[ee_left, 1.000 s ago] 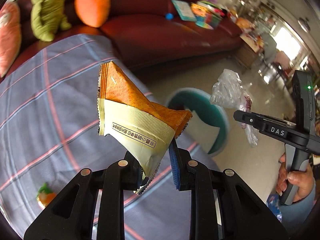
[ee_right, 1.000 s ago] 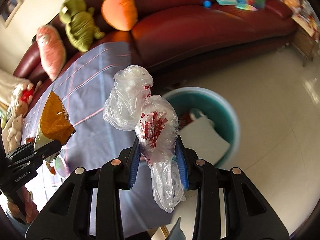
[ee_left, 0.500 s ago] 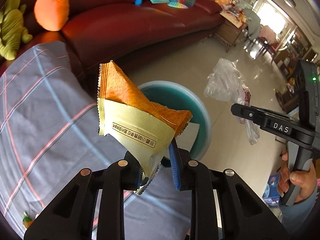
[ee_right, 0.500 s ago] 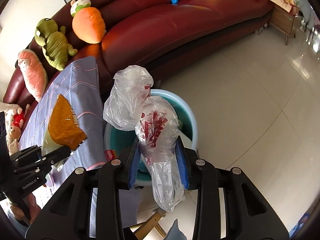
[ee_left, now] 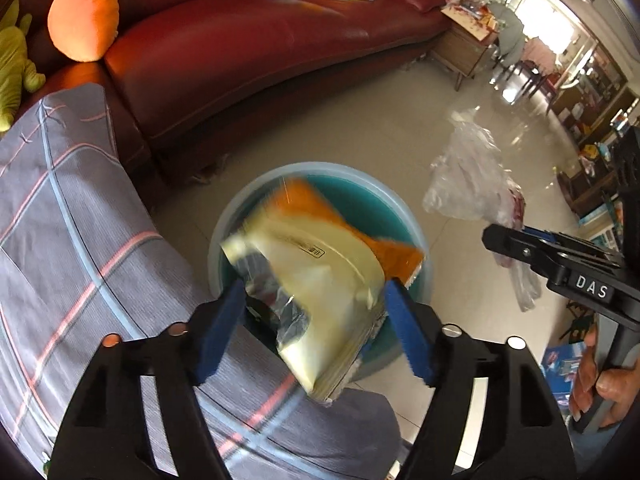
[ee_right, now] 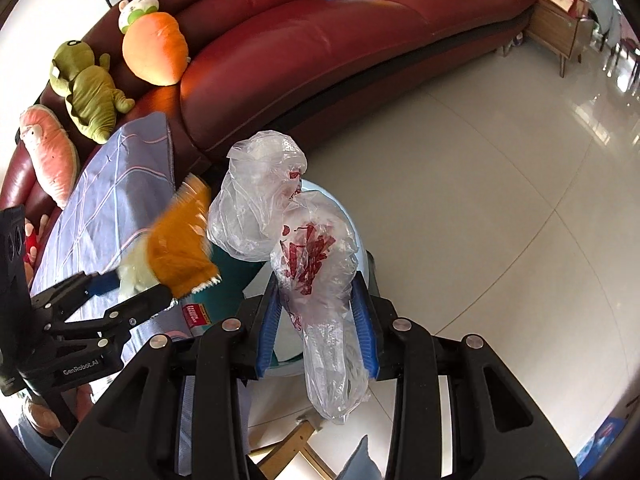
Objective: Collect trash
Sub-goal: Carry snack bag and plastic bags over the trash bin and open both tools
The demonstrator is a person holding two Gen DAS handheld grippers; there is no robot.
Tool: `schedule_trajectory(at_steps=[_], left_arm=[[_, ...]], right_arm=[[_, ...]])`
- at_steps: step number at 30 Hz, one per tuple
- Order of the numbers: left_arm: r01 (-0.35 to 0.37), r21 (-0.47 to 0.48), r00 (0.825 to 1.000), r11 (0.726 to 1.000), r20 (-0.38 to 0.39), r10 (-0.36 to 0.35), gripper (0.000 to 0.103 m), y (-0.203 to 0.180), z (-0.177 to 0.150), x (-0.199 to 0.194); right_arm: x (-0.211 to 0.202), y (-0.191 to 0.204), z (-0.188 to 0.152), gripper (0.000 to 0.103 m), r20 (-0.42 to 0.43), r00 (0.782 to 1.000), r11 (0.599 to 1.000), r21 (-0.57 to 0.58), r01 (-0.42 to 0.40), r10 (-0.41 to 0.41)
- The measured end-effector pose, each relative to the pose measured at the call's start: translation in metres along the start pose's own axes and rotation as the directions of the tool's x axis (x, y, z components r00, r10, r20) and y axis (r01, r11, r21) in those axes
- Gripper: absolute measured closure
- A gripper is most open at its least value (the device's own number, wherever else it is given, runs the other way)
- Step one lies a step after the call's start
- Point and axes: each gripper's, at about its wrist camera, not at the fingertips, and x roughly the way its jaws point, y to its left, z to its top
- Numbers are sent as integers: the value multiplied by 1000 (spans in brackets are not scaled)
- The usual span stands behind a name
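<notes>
My left gripper (ee_left: 316, 320) is open above the round teal bin (ee_left: 400, 216). The orange and cream snack wrapper (ee_left: 320, 264) is blurred and loose between the spread jaws, over the bin's mouth; it also shows in the right wrist view (ee_right: 180, 248) by the left gripper (ee_right: 124, 292). My right gripper (ee_right: 316, 320) is shut on a crumpled clear plastic bag with red print (ee_right: 312, 264), held beside the bin (ee_right: 236, 276). That bag also shows in the left wrist view (ee_left: 472, 184).
A table with a grey plaid cloth (ee_left: 72, 240) stands left of the bin. A dark red sofa (ee_right: 320, 40) with plush toys (ee_right: 156, 48) and books runs behind. Pale tiled floor (ee_right: 480, 200) lies to the right. A wooden side table (ee_right: 560, 28) stands far right.
My left gripper has opened over the bin and the snack wrapper has slipped free, tipping downward. The right gripper still holds the plastic bag and has moved nearer the bin.
</notes>
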Motion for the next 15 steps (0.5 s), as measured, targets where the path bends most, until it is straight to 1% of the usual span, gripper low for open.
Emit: schedule_trajectory(at_steps=[4,10,15], left_arm=[[-3,-33,1000,999,-2,3,17,10,-3,-2],[-3,-74,1000,997,8,4,15,28,-16,-16],[-19,-66,999,998,29,21,10,32,-24,-31]], right_arm=[[4,2,2,69,-8,1000,1000,3,0,0],[12,17,5,69,-22,1000,1000,-29,-4,4],[18,32,7,69,-34,999,998,-59,-16,14]])
